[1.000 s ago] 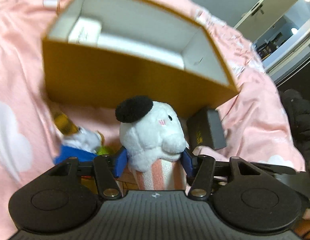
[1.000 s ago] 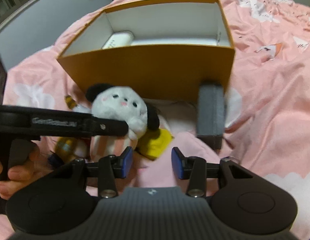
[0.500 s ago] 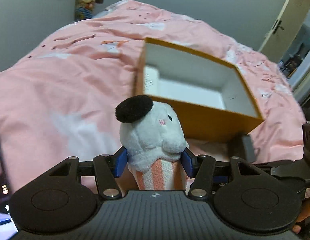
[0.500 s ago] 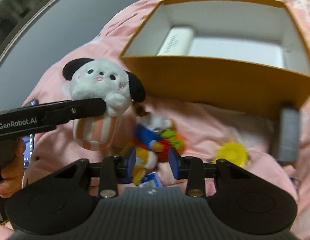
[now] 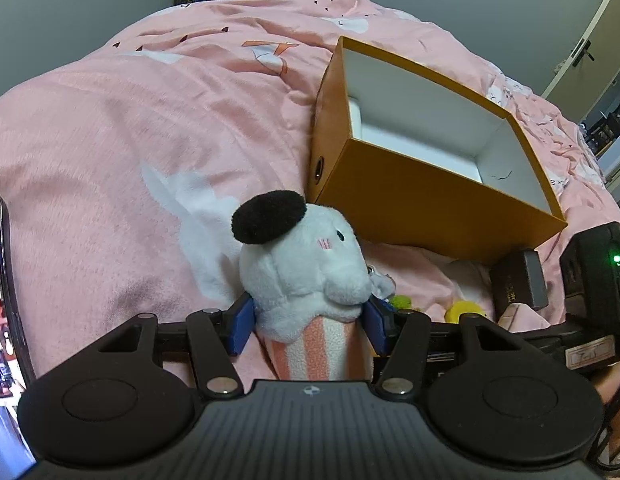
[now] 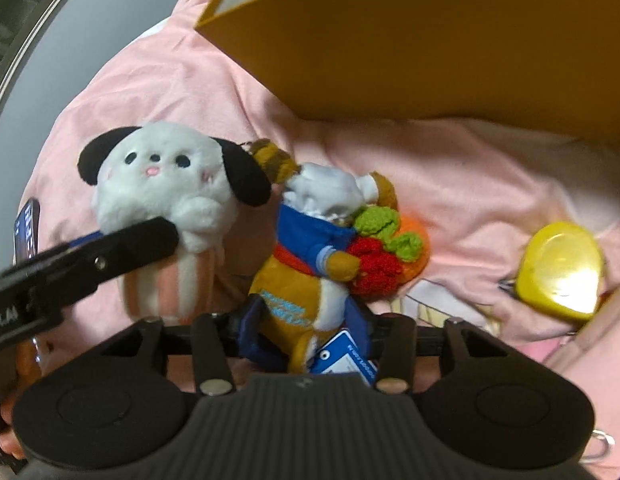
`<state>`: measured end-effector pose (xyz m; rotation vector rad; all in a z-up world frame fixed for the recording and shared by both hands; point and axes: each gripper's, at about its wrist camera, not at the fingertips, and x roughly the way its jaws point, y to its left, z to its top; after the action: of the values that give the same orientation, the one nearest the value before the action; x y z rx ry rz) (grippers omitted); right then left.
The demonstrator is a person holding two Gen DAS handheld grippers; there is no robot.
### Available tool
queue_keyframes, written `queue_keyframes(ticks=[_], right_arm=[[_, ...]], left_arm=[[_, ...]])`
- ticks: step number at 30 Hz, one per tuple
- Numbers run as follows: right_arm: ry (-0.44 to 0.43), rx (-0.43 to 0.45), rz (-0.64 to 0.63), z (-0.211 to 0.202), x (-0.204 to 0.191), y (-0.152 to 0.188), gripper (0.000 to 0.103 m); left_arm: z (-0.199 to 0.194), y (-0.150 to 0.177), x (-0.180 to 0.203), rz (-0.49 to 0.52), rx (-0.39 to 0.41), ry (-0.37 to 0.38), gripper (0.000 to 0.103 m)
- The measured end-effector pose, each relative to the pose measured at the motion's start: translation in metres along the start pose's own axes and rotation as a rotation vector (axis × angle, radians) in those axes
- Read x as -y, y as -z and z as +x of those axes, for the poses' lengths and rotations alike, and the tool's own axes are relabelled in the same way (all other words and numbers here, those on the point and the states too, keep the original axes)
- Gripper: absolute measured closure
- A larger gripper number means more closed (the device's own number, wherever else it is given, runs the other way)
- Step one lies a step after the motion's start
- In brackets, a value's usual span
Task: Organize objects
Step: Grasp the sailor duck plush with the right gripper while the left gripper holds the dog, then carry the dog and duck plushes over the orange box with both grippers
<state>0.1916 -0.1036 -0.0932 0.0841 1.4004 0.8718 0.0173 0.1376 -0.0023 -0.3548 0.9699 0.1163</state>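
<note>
Our left hand-held gripper [image 5: 308, 322] clamps the white plush dog [image 5: 306, 268] just before the orange box [image 5: 421, 196]. Our right hand-held gripper [image 6: 304, 326], jaws just widening, straddles the brown plush toy [image 6: 306, 276] below the box, unclenched.

Fuzzy white plush [image 5: 306, 264]; matt orange cardboard box [image 5: 425, 196], smooth white inside; soft pink cloth blanket [image 5: 130, 128]; glossy yellow plastic piece [image 6: 559, 268], right; knitted fruit [image 6: 379, 248], centre.
</note>
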Motion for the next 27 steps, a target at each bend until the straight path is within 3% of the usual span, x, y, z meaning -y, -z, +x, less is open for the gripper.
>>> queue_keyframes(ticks=[5,10,14,17,19,21,24,27], right_arm=[[0.017,0.033,-0.038,-0.007,-0.009,0.005,0.062],[0.102,0.162,-0.146,-0.042,-0.028,0.011,0.067],[0.122,0.250,-0.176,-0.075,-0.033,0.015,0.067],[0.230,0.304,-0.219,-0.093,-0.039,0.019,0.067],[0.339,0.299,-0.274,-0.088,-0.045,0.015,0.067],[0.383,0.270,-0.282,-0.079,-0.045,0.016,0.067],[0.482,0.215,-0.329,-0.051,-0.046,0.018,0.066],[0.499,0.195,-0.360,-0.023,-0.050,0.022,0.064]], left_arm=[[-0.001,0.000,0.000,-0.001,0.001,0.001,0.039],[-0.002,0.000,0.007,0.021,0.005,0.010,0.039],[0.000,-0.003,0.020,0.048,-0.001,0.042,0.039],[0.004,-0.005,0.032,0.081,-0.009,0.046,0.039],[0.008,-0.006,0.040,0.093,-0.016,0.064,0.039],[0.015,-0.006,0.047,0.109,-0.023,0.074,0.039],[0.028,-0.004,0.055,0.146,-0.036,0.031,0.039],[0.039,-0.001,0.056,0.150,-0.062,0.012,0.039]])
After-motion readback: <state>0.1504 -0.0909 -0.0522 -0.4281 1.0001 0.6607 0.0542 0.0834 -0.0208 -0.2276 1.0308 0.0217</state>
